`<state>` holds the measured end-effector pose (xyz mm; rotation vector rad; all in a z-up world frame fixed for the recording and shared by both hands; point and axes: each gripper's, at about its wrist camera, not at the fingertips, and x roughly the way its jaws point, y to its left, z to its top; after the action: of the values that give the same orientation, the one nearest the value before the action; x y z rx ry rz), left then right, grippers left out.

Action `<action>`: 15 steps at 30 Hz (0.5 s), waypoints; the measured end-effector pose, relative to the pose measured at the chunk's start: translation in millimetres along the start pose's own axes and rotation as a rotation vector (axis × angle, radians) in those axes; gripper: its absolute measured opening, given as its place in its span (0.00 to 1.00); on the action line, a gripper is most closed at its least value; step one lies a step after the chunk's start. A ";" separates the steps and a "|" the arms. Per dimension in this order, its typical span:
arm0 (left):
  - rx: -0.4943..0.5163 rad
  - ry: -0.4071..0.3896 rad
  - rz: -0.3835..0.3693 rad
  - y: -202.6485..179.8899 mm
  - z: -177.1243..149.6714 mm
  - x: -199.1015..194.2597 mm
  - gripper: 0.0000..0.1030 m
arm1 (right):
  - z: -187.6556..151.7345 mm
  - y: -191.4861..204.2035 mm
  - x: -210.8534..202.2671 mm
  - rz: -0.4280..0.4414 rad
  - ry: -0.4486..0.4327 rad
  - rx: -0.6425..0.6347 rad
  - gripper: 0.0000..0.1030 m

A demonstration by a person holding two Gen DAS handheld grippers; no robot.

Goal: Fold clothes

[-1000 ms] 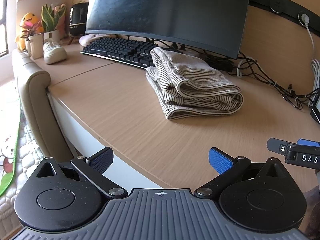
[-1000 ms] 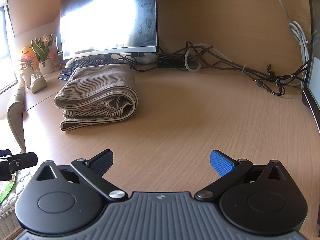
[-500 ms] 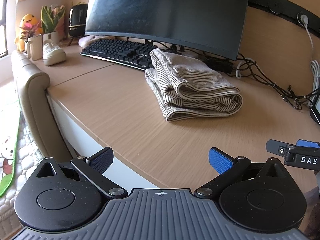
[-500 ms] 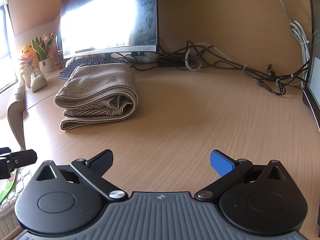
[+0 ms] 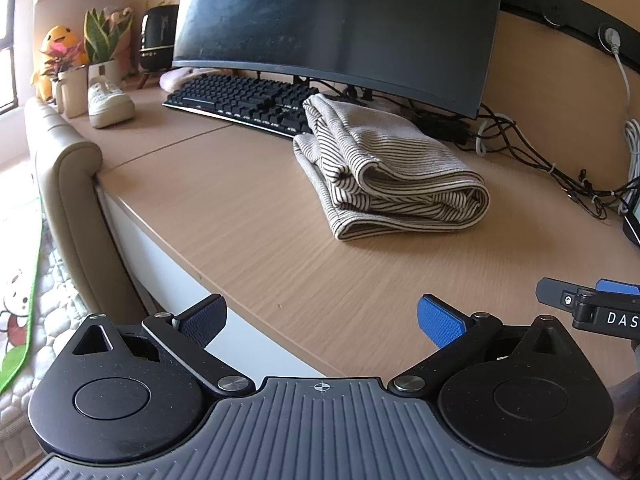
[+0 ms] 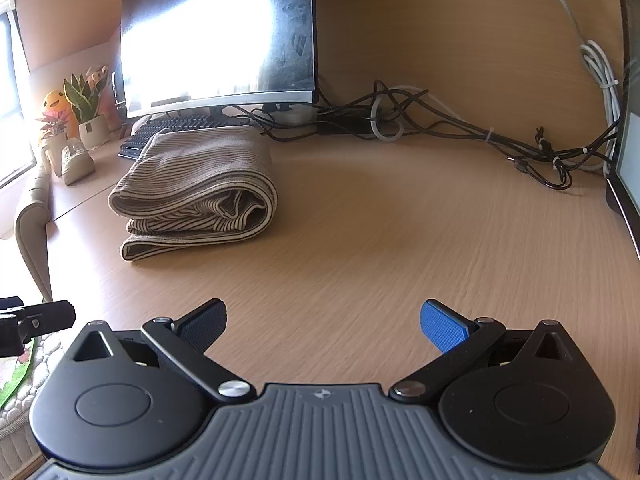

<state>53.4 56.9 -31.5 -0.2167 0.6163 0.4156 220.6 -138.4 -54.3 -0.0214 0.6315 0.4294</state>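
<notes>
The beige black-striped knit garment [image 5: 384, 176] lies folded on the wooden counter [image 5: 248, 216], before the black monitor [image 5: 336, 20]. Both hand-held grippers, left [image 5: 320, 316] and right [image 6: 324, 320], hang spread apart and empty. Folding looks finished.

Bright daylight enters from a window [image 6: 12, 112] far left of the tools. It blows out into white glare on the monitor screen [image 6: 208, 44] ahead. Fisheye bending curves the desk edge [image 5: 160, 236]; nearby woodgrain looks slightly smeared.

Beige shirt [image 5: 384, 168] with thin black stripes; light wood-grain bench [image 5: 248, 216]; black keyboard [image 5: 240, 96]; one blue gripper pad [image 5: 440, 322].
</notes>
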 end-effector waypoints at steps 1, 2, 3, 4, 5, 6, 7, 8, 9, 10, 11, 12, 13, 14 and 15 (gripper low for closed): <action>0.000 0.001 0.002 -0.1 -0.1 0.1 1.00 | 0.0 0.0 0.0 0.000 0.000 0.000 1.00; -0.001 0.002 0.004 -0.1 -0.1 0.2 1.00 | -0.1 0.0 0.0 0.000 0.000 0.001 1.00; -0.003 0.003 0.006 0.2 -0.2 0.3 1.00 | -0.1 0.0 0.0 0.000 0.000 0.001 1.00; -0.004 0.004 0.006 0.6 -0.1 0.4 1.00 | -0.1 -0.1 0.1 0.000 0.001 0.001 1.00; -0.005 0.004 0.006 1.0 0.1 0.6 1.00 | -0.2 -0.2 0.2 0.000 0.001 0.002 1.00; -0.005 0.005 0.004 1.4 0.3 1.0 1.00 | -0.1 0.0 0.4 0.000 0.002 0.003 1.00; -0.005 0.006 0.003 1.4 0.4 1.3 1.00 | -0.1 0.2 0.6 0.000 0.003 0.004 1.00; -0.004 0.006 0.002 1.2 0.4 1.3 1.00 | -0.1 0.2 0.7 0.000 0.004 0.005 1.00; -0.003 0.006 0.001 1.0 0.4 1.4 1.00 | -0.1 0.1 0.9 0.000 0.005 0.005 1.00; -0.002 0.007 0.000 0.9 0.4 1.5 1.00 | -0.1 -0.1 1.1 0.001 0.006 0.006 1.00; -0.001 0.007 -0.001 0.9 0.5 1.6 1.00 | -0.1 -0.2 1.3 0.001 0.007 0.006 1.00; -0.001 0.007 -0.001 1.0 0.7 1.8 1.00 | -0.2 -0.3 1.4 0.001 0.008 0.007 1.00; -0.001 0.007 -0.001 1.1 0.9 2.0 1.00 | -0.3 -0.3 1.5 0.001 0.009 0.008 1.00; -0.001 0.007 -0.001 1.1 1.1 2.2 1.00 | -0.5 -0.2 1.5 0.002 0.009 0.009 1.00; 0.000 0.007 -0.001 1.1 1.3 2.4 1.00 | -0.8 -0.1 1.6 0.002 0.009 0.009 1.00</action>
<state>55.3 59.1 -32.1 -0.2189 0.6226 0.4137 221.3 -138.0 -55.8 -0.0139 0.6428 0.4283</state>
